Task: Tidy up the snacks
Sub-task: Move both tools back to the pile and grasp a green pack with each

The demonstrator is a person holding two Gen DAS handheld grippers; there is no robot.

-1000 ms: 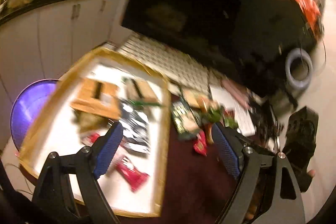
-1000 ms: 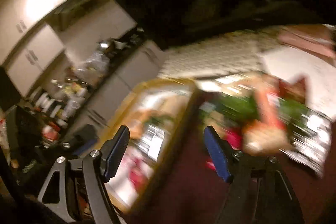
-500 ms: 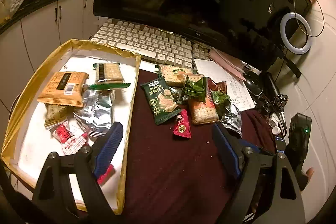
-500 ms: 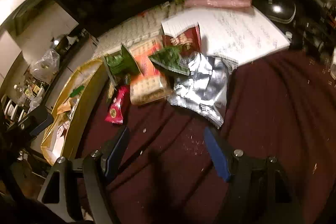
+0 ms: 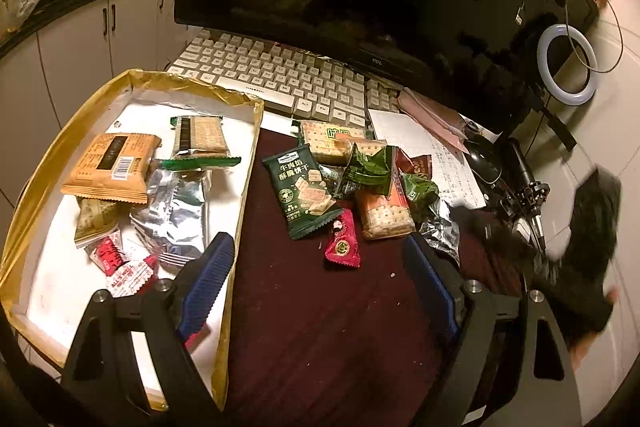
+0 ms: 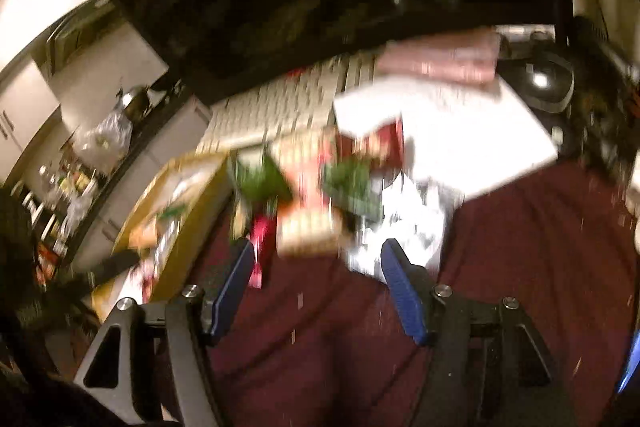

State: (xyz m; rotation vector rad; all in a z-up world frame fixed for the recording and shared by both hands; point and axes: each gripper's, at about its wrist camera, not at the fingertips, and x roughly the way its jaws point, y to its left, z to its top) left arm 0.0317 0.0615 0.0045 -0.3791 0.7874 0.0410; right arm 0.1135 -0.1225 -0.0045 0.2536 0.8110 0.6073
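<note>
Risk: multi-item or slipped pickup from the overlapping snack pile.

The snack pile point(image 5: 352, 183) lies on the maroon surface point(image 5: 340, 327) beside the gold-rimmed tray point(image 5: 240, 187). Right gripper point(image 6: 316, 287) jaws are closing with nothing between them; left gripper point(image 5: 316, 283) jaws stand spread and empty. Overlapping, slick wrappers may drag neighbouring packets.
</note>
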